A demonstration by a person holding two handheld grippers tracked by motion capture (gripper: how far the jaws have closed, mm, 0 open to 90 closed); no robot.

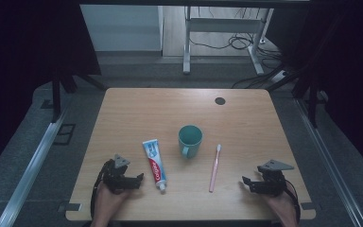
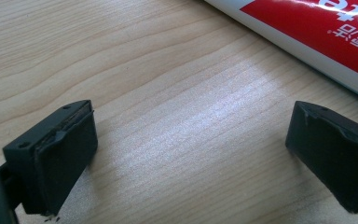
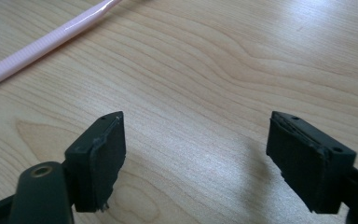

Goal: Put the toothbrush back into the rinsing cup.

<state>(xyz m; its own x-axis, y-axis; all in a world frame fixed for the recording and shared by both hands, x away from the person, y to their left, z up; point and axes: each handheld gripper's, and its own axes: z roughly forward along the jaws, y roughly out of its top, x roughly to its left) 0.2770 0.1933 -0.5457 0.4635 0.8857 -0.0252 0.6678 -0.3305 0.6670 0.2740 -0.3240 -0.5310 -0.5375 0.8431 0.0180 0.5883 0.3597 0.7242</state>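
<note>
**benchwatcher:** Ok so what's on the bench (image 1: 123,109) right now? Wooden top, three things in the middle as far as I can see.

**gripfan:** Yep. Toothpaste tube (image 1: 154,164) lying flat, cap end toward the person. Teal mug (image 1: 190,139) just right of it, standing upright with its handle facing the near edge. Then a pink toothbrush (image 1: 215,168) lying flat to the right of the mug, bristles pointing away from the person. None of the three touch each other.

**benchwatcher:** And the tools?

**gripfan:** Left tool (image 1: 139,178) sits low near the front edge, just left of the tube's cap end, aimed at it. In the left gripper view its jaws are wide apart with bare wood between them, and the toothpaste tube (image 2: 317,32) runs across the top right corner, past the tips. Not touching it.

**benchwatcher:** Right one the same?

**gripfan:** Pretty much. Right tool (image 1: 244,181) is near the front right, pointing left toward the brush handle. Jaws apart, only wood between them. In the right gripper view the toothbrush (image 3: 42,44) handle crosses the top left, clear of the pads. Both tools hold nothing.
</note>
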